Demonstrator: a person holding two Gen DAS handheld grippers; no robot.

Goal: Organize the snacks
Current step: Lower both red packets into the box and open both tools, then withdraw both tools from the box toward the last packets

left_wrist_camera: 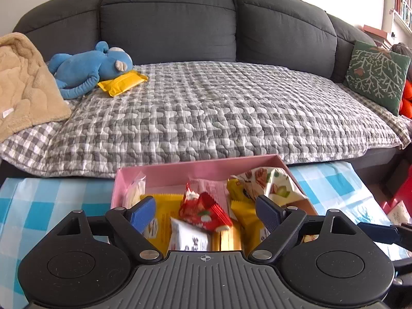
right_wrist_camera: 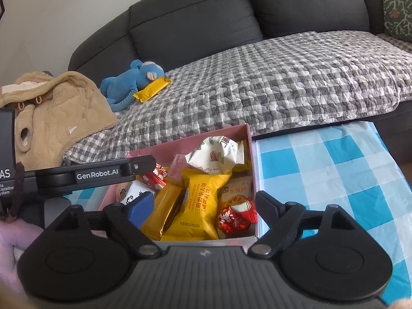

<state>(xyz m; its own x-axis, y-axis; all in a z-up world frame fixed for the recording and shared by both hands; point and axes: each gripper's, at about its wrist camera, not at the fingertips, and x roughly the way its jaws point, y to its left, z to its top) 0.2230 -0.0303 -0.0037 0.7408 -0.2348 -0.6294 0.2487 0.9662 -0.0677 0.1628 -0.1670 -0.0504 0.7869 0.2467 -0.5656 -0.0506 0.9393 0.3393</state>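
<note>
Pink box (right_wrist_camera: 253, 164) of snacks sitting on a blue-and-white checked cloth (right_wrist_camera: 322, 170), at the cloth's far edge, just before a dark grey sofa (left_wrist_camera: 167, 23).

Left gripper (left_wrist_camera: 204, 212) hovering over the box's near end, fingers (left_wrist_camera: 143, 213) spread wide, holding nothing; a red wrapped sweet (left_wrist_camera: 203, 209) and a white packet (left_wrist_camera: 189, 237) lying loose in the gap.

Right gripper (right_wrist_camera: 199, 209) hanging over the box's near right corner, fingers (right_wrist_camera: 140, 209) likewise wide apart and empty, one inside the box wall, the other outside it over the cloth. Left gripper's arm crossing the right wrist view, lettered "GenRobot.AI" (right_wrist_camera: 97, 175), covering part of the box's left side.

Filling the box: yellow packets, the largest (right_wrist_camera: 203, 206) reading "WAFFLE SANDWICH" above Chinese characters and the code "B20260122K21"; a white nut-printed bag (right_wrist_camera: 219, 154); a second red sweet (right_wrist_camera: 235, 217).

One yellow packet (left_wrist_camera: 122, 83) remaining outside the box, on the sofa's grey checked quilt (left_wrist_camera: 219, 113) near its far left corner, touching a blue plush toy (left_wrist_camera: 90, 64).

Beige fleece (left_wrist_camera: 23, 82) lying at the quilt's left edge; green patterned cushion (left_wrist_camera: 377, 73) at the right.
</note>
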